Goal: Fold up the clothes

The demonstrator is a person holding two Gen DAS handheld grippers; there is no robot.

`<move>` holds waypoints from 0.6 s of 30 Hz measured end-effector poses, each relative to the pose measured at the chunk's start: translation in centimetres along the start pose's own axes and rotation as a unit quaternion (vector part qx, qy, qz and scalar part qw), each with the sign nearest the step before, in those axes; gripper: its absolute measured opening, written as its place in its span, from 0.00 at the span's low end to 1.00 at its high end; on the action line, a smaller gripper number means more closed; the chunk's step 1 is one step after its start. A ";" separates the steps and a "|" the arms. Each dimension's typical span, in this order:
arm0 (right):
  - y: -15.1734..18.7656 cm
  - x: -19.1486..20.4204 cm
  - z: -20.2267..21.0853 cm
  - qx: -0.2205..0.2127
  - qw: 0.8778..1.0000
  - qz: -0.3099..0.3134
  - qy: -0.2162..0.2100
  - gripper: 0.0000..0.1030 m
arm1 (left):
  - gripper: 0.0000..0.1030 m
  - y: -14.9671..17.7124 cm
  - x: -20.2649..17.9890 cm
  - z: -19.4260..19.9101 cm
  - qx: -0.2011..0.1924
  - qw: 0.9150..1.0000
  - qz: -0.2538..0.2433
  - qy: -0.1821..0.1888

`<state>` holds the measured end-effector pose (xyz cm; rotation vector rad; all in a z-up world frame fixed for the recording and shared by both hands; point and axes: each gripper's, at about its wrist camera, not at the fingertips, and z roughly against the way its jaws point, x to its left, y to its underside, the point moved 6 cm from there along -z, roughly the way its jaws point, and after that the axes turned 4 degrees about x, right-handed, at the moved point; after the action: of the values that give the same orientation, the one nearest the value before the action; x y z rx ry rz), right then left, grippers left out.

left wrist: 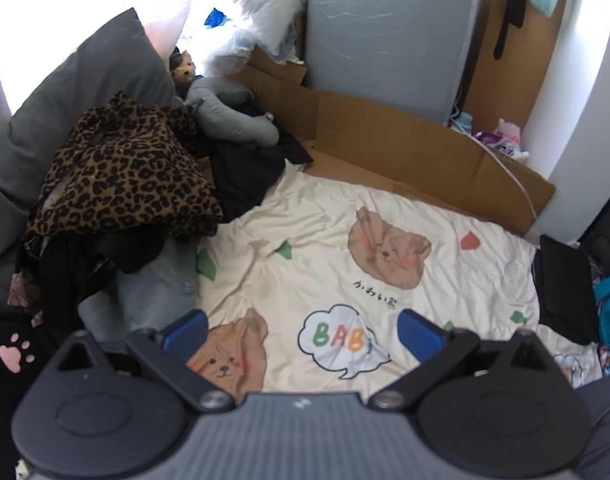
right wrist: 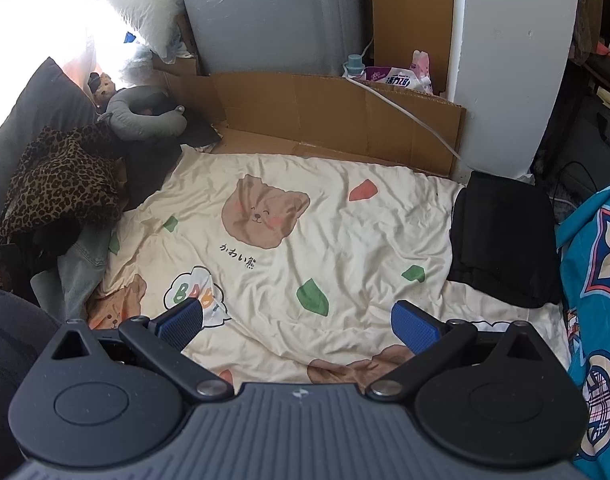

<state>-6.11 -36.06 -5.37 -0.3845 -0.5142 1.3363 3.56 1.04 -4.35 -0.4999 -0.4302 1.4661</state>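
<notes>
Progress: the task appears to be at an early stage. One neatly folded black garment [right wrist: 505, 236] lies at the right edge of the cream bear-print bed sheet [right wrist: 305, 208], flat and squared; I judge it finished. The remaining clothes sit in an unfolded heap at the left side of the bed: a crumpled leopard-print brown and black garment [left wrist: 121, 176] on top, rumpled black clothing [left wrist: 241, 180] beside and beneath it, and a pale blue denim piece [left wrist: 157, 288] partly under the heap and touching the sheet's left edge. A grey U-shaped neck pillow [left wrist: 233, 116] rests behind the heap and a large dark grey cushion [left wrist: 65, 96] leans against it; neither appears to be laundry. The middle of the sheet carries no garment, so the working area is free for the next piece. On this evidence, most of the folding is left to do.

Left hand-held gripper [left wrist: 303, 330]: blue-padded fingers spread wide, nothing between them, held over the near part of the sheet; contact with the fabric cannot be confirmed.

Right hand-held gripper [right wrist: 297, 324]: likewise wide apart and empty, poised over the sheet, well apart from both the folded garment and the heap
</notes>
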 end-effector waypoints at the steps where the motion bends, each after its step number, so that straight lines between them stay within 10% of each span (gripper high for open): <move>1: 0.0 0.0 0.0 -0.001 1.000 -0.001 0.001 1.00 | 0.99 0.0 0.1 0.0 -0.001 1.000 -0.001 0.000; 18: -0.2 0.8 0.2 -0.010 1.000 0.022 0.001 1.00 | 0.98 -0.2 0.9 -1.2 0.002 1.000 -0.009 0.008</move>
<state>-5.93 -35.35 -5.04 -0.4155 -0.5193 1.3742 4.41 1.87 -5.25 -0.5027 -0.4170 1.4442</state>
